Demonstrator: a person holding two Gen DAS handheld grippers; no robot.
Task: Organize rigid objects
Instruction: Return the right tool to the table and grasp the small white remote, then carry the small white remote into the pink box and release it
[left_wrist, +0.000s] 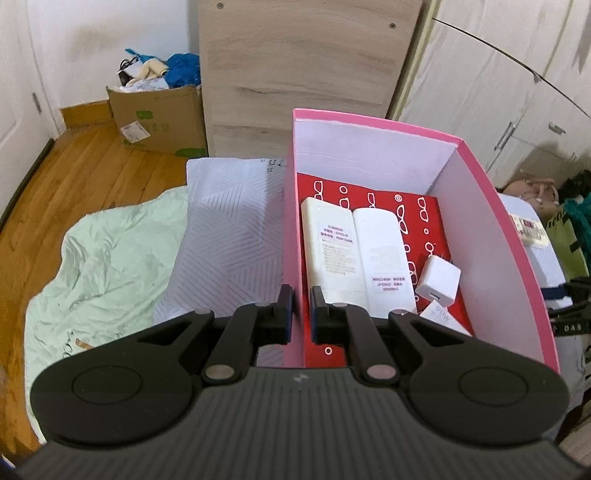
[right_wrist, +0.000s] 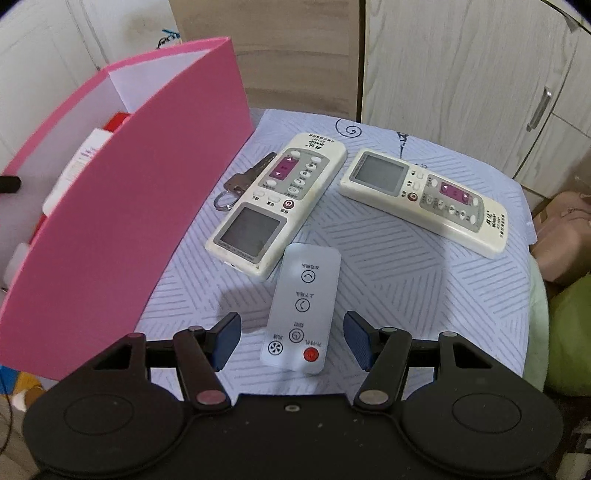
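Observation:
My left gripper (left_wrist: 301, 308) is shut on the near left wall of the pink box (left_wrist: 498, 240). Inside the box lie two white remotes face down (left_wrist: 327, 251) (left_wrist: 384, 258), a white charger cube (left_wrist: 439, 275) and a red booklet (left_wrist: 406, 206). In the right wrist view the pink box (right_wrist: 129, 221) stands at the left. My right gripper (right_wrist: 291, 341) is open, its pads on either side of a small flat white remote (right_wrist: 301, 310) without touching it. Beyond lie two cream remotes (right_wrist: 277, 199) (right_wrist: 424, 199) and a key on a ring (right_wrist: 243, 177).
Everything rests on a pale striped cushion (right_wrist: 406, 266) over a green sheet (left_wrist: 103, 258). A cardboard box (left_wrist: 159, 118) stands on the wooden floor at the far left. A wooden panel (left_wrist: 303, 66) and wardrobe doors (right_wrist: 480, 74) rise behind. Bags (right_wrist: 565, 229) sit at the right.

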